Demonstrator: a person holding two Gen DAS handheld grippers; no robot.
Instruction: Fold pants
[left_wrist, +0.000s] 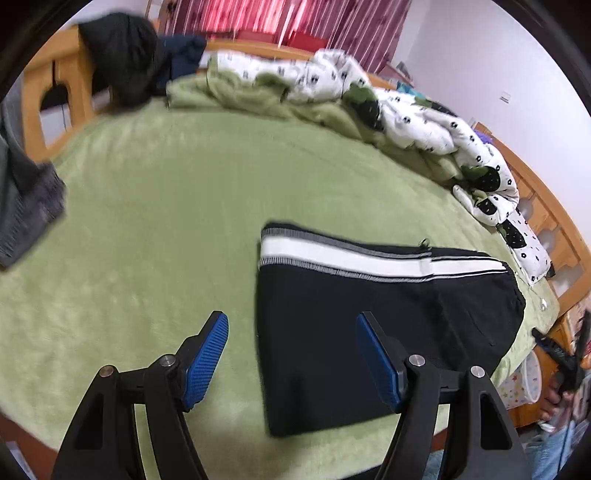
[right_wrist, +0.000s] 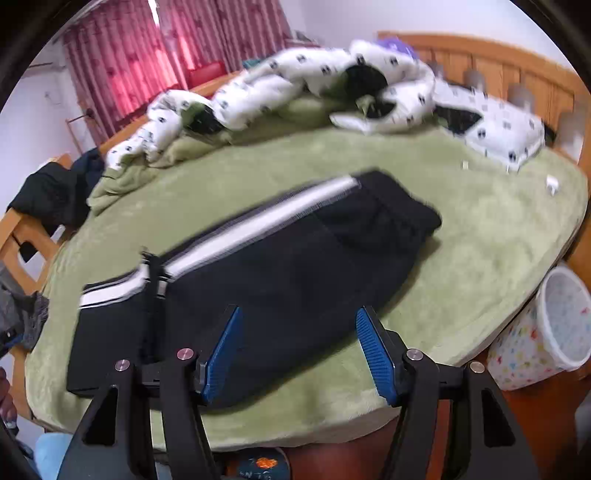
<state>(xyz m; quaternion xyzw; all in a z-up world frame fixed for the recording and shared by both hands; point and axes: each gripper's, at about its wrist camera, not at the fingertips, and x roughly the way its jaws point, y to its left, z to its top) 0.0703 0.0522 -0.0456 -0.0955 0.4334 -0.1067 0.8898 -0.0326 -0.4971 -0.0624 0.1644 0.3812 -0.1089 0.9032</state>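
Black pants with a white side stripe lie folded on the green blanket. In the left wrist view they sit right of centre. My left gripper is open and empty, above the pants' left edge. In the right wrist view the pants stretch from lower left to upper right. My right gripper is open and empty, above the pants' near edge.
A white patterned quilt and a bunched green blanket lie along the bed's far side. Dark clothes hang on the wooden bed frame. A grey garment lies at left. A patterned bin stands beside the bed.
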